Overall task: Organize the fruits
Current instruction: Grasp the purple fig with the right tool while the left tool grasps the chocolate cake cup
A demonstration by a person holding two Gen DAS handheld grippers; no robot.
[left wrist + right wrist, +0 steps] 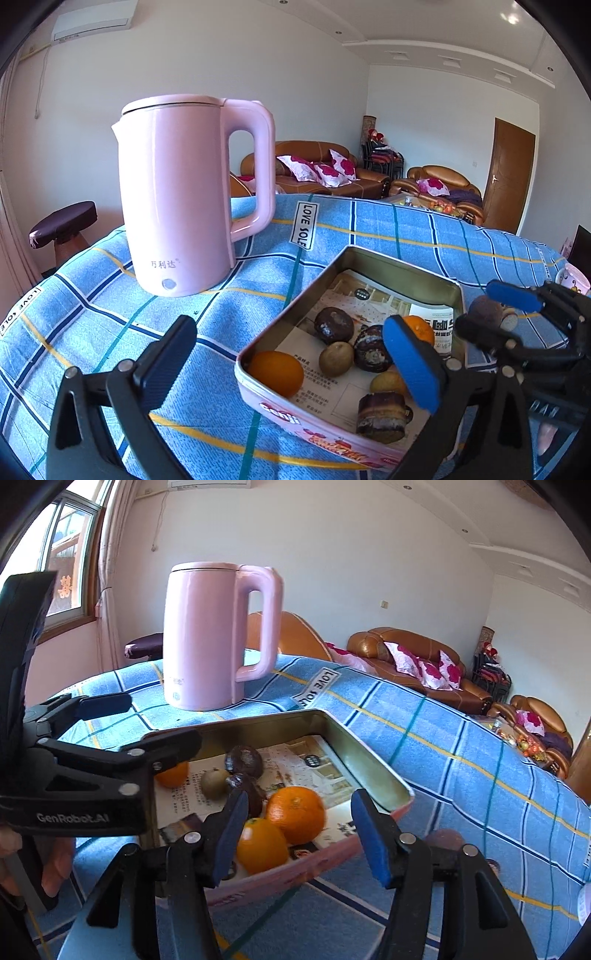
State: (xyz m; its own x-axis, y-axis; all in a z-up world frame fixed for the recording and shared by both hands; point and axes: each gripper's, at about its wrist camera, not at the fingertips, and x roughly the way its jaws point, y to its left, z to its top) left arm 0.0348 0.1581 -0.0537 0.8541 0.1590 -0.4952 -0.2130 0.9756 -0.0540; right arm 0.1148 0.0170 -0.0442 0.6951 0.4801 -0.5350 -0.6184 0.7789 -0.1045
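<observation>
A metal tin (pixel 402 271) (pixel 373 764) lined with printed paper sits on the blue checked cloth. It holds oranges (pixel 275 373) (pixel 295 814), dark passion fruits (pixel 332 325) (pixel 245 760), a kiwi (pixel 336 358) (pixel 214 782) and other pieces. My left gripper (pixel 295 365) is open over the tin's near left corner; it also shows in the right wrist view (pixel 142 720). My right gripper (pixel 301 834) is open just above two oranges at the tin's near edge; it also shows in the left wrist view (pixel 495 310). A brownish fruit (pixel 487 312) lies outside the tin.
A tall pink kettle (pixel 177 195) (pixel 210 635) stands on the cloth behind the tin. A pink mug (pixel 574 278) sits at the table's right edge. Brown sofas (pixel 413 657) with cushions and a stool (pixel 62 223) stand beyond the table.
</observation>
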